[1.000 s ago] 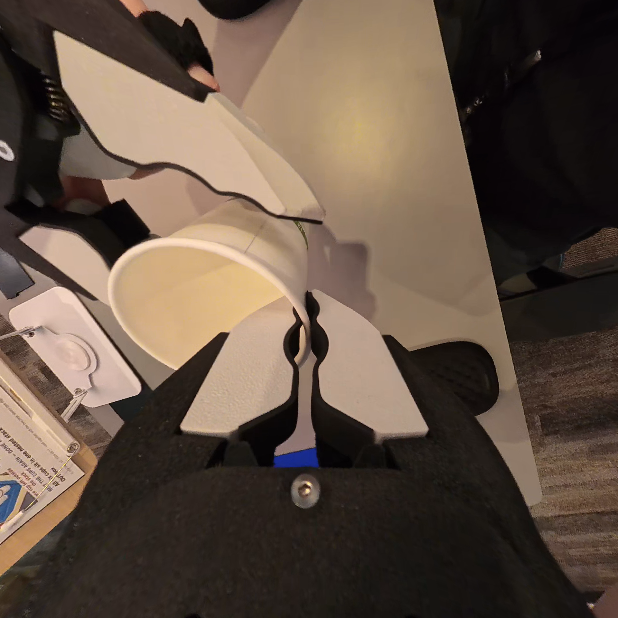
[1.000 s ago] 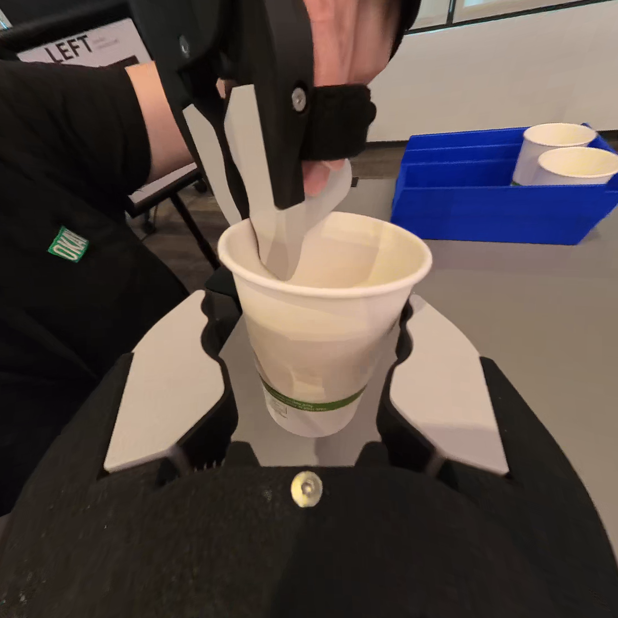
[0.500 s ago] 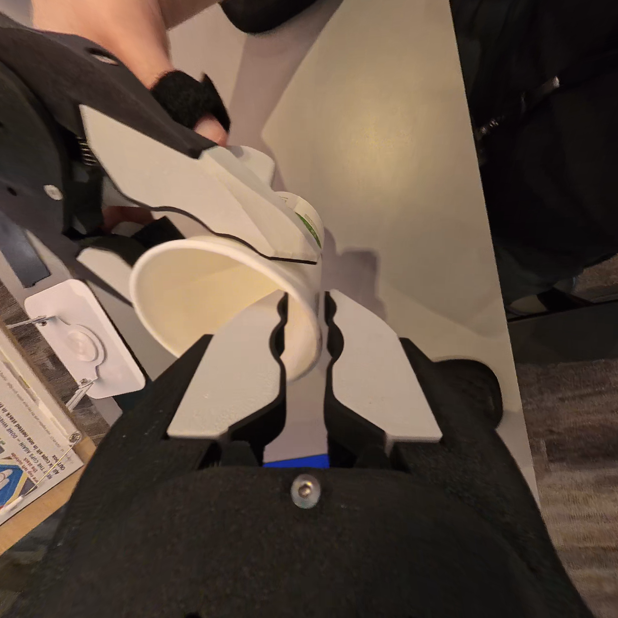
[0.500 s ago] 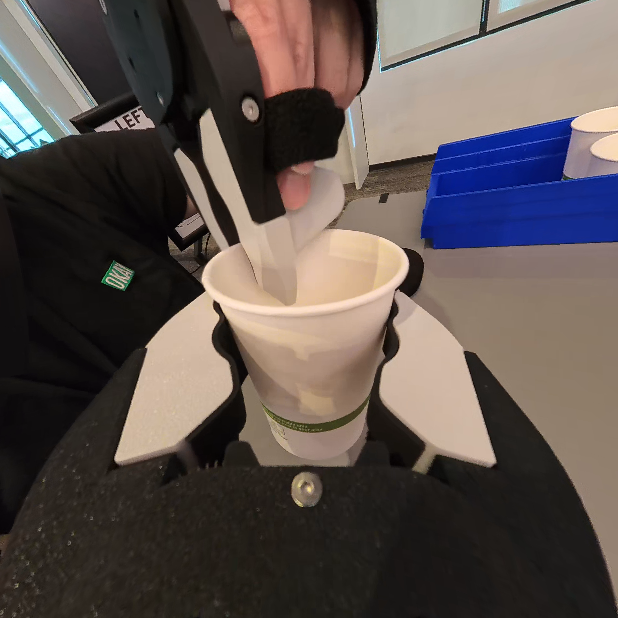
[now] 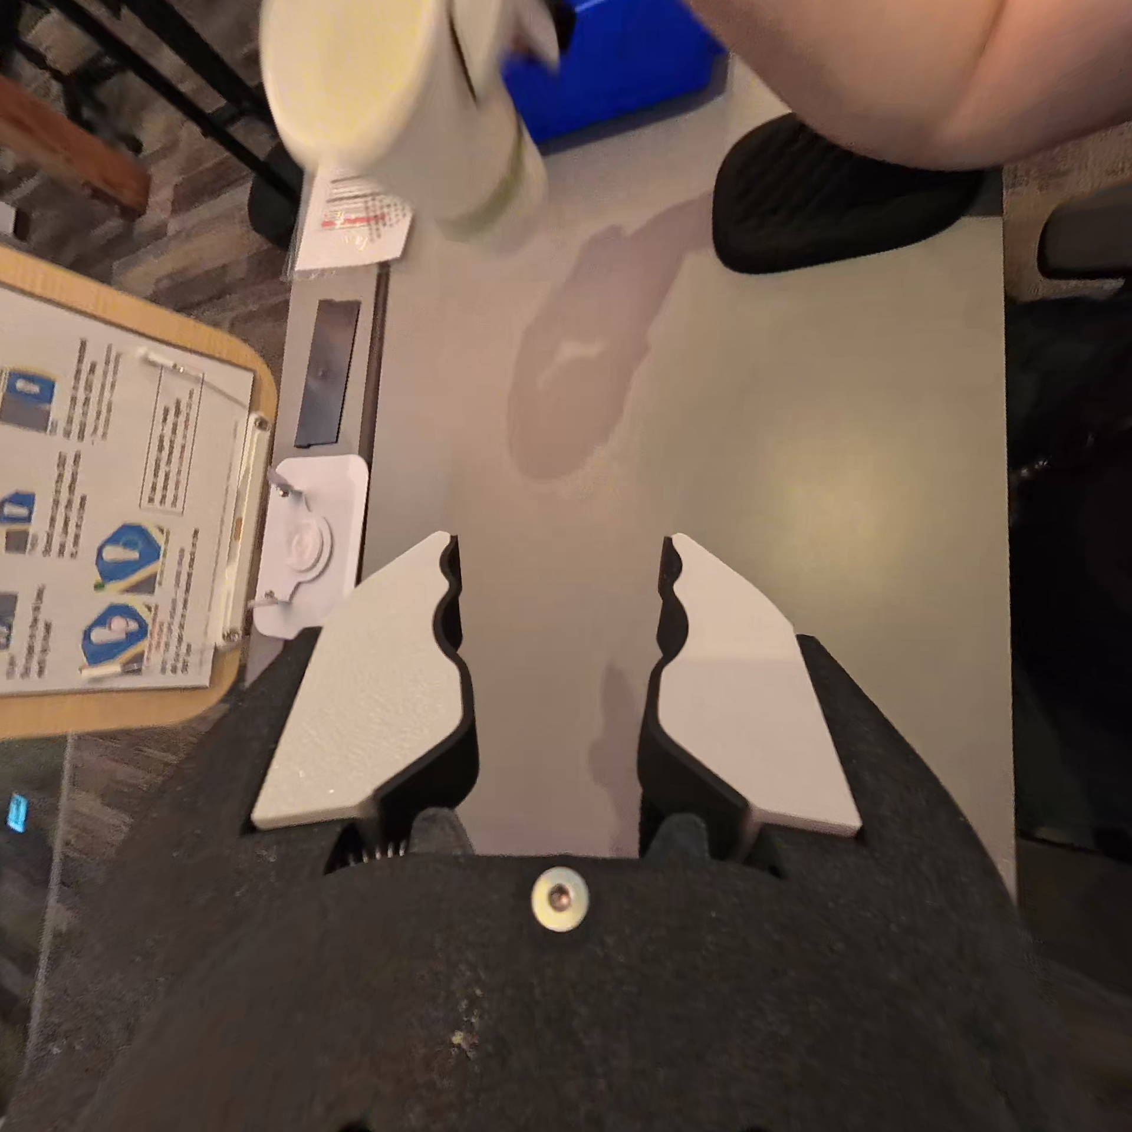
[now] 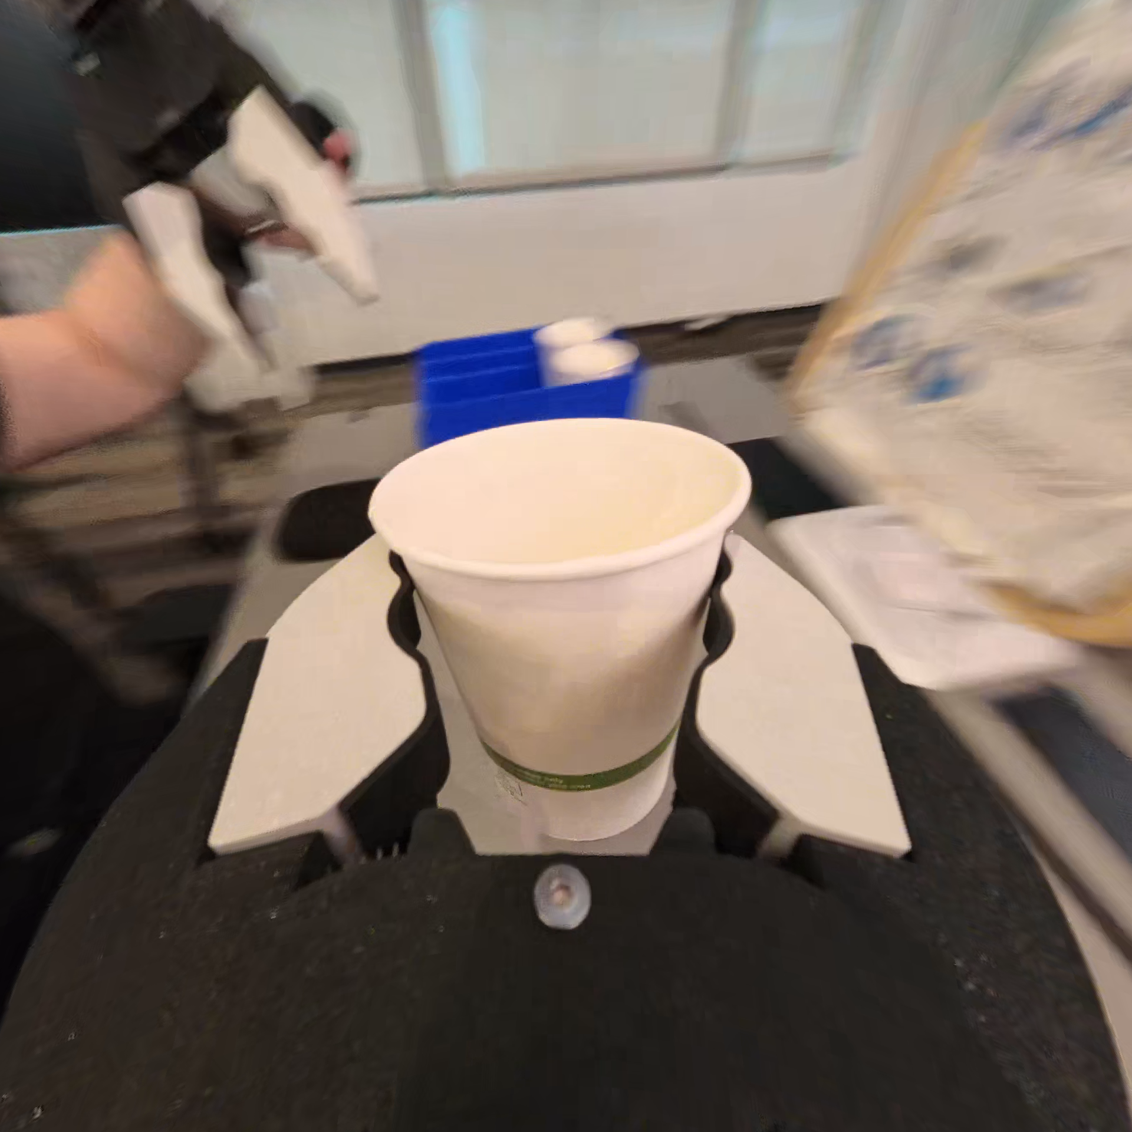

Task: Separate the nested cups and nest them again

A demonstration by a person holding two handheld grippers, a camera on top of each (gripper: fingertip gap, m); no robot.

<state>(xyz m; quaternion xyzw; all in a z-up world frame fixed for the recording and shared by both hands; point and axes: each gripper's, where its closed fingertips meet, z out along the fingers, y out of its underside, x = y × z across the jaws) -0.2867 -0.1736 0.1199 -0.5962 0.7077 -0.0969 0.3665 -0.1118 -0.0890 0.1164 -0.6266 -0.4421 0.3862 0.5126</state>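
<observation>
Above a grey table (image 5: pixel 765 429), the left gripper (image 5: pixel 558 545) hangs with its jaws spread apart and nothing between them. The right gripper (image 6: pixel 558 563) is clamped on an upright white paper cup (image 6: pixel 560 618). Behind it, a blue bin (image 6: pixel 490 392) holds two more cups (image 6: pixel 585 349), blurred.

Left tongs (image 5: pixel 558 545) spread wide, empty; right tongs (image 6: pixel 560 554) clamped

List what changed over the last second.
The left gripper let go of the cup rim, opened and pulled away; its fingers are empty above the table. The right gripper still holds the cup upright.
</observation>
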